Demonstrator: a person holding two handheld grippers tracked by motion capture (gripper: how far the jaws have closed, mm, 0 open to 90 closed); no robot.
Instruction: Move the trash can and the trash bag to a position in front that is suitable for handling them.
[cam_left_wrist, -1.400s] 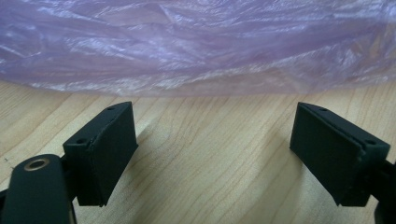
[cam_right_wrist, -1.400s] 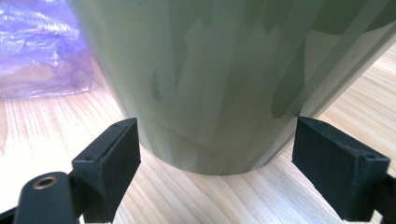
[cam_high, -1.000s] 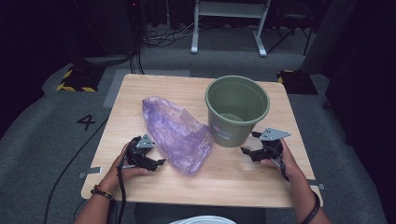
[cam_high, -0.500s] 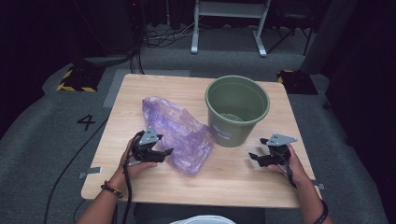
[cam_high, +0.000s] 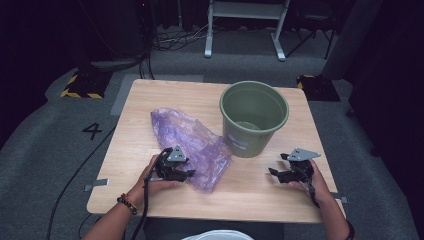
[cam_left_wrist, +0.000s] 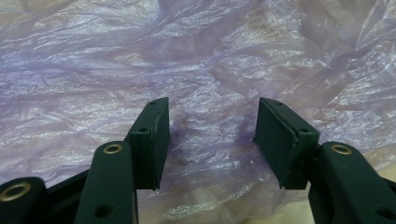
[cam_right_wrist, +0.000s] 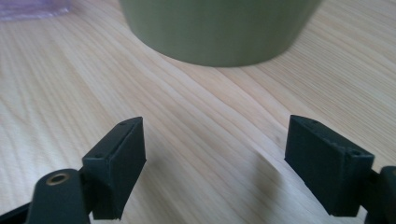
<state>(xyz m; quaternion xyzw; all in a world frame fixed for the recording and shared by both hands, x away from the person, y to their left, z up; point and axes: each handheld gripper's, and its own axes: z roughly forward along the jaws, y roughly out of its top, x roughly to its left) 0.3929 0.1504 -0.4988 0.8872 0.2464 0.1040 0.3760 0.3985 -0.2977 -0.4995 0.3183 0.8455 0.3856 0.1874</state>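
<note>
A crumpled purple plastic bag (cam_high: 190, 135) lies flat on the wooden table (cam_high: 150, 100), left of an upright green bucket (cam_high: 254, 117). My left gripper (cam_high: 189, 174) is low over the bag's near edge. In the left gripper view, its jaws (cam_left_wrist: 212, 105) have just been closing and stand partly apart, with the bag's film (cam_left_wrist: 201, 56) lying between them; the pads do not pinch it. My right gripper (cam_high: 274, 173) hovers open over bare wood, right of the bucket's base. In the right gripper view, its jaws (cam_right_wrist: 215, 126) face the bucket's wall (cam_right_wrist: 219, 28) with nothing between them.
The bucket stands at the back right of the table, apparently with nothing inside. A corner of the bag (cam_right_wrist: 32, 9) shows far left in the right gripper view. Grey floor with cables, a white stand (cam_high: 245, 25) and a yellow-black block (cam_high: 80, 85) surround the table.
My left gripper has slid right onto the bag's near edge and its jaws have narrowed. My right gripper has drifted slightly toward the table's near edge.
</note>
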